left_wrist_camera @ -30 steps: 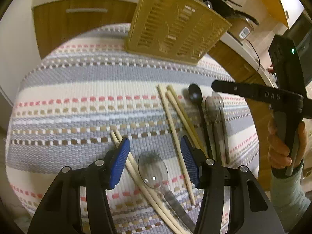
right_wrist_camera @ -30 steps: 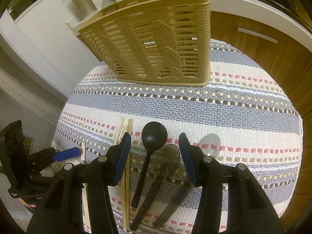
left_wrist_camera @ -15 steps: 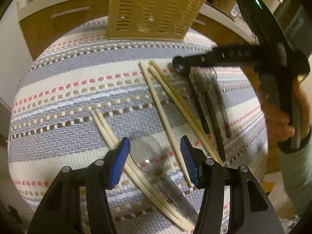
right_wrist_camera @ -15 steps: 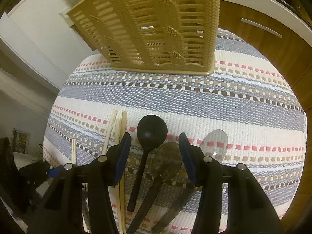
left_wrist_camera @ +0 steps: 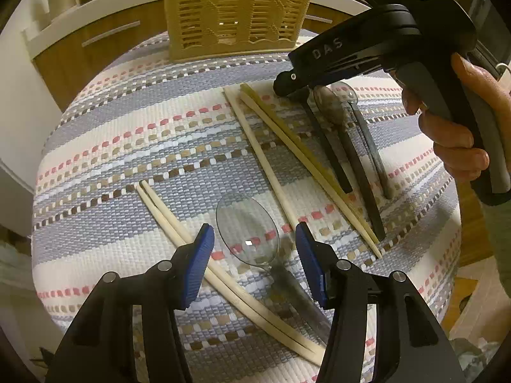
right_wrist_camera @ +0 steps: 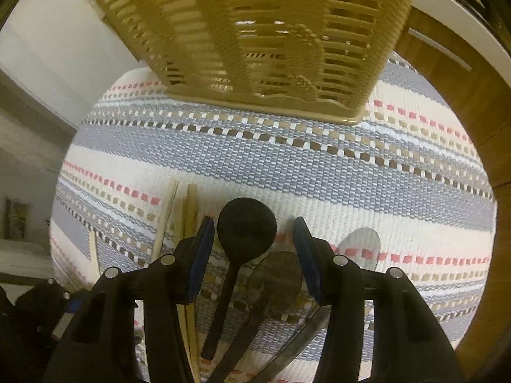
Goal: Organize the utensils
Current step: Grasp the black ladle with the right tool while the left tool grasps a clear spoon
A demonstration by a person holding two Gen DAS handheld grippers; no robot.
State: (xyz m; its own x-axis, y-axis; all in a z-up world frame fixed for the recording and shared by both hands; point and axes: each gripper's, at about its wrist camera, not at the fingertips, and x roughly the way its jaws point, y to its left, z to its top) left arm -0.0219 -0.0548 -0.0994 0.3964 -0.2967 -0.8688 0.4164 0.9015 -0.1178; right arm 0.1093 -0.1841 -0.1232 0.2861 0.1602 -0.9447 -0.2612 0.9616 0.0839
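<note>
My left gripper (left_wrist_camera: 254, 239) stands open over a clear plastic spoon (left_wrist_camera: 247, 231) lying on the striped mat (left_wrist_camera: 127, 146); the bowl sits between the blue pads without touching them. A pair of pale chopsticks (left_wrist_camera: 179, 226) runs under the left pad. My right gripper (right_wrist_camera: 252, 233) is open too, low over a black spoon (right_wrist_camera: 246, 223), with a smoky grey spoon (right_wrist_camera: 274, 281) just behind and a clear spoon (right_wrist_camera: 361, 247) to its right. More chopsticks (right_wrist_camera: 188, 204) lie left of the black spoon. In the left wrist view the right gripper's body (left_wrist_camera: 367, 51) hovers above those spoons.
A tan slotted utensil basket (right_wrist_camera: 255, 38) stands at the far edge of the mat, also seen as the basket (left_wrist_camera: 236, 12) in the left wrist view. Wooden cabinet fronts (left_wrist_camera: 95, 51) and a white counter lie behind it. A hand (left_wrist_camera: 453, 127) holds the right gripper's handle.
Both grippers have come lower and closer to the mat, with the basket looming larger. The left one rolled and slid over the clear spoon; the right one settled over the black spoon.
</note>
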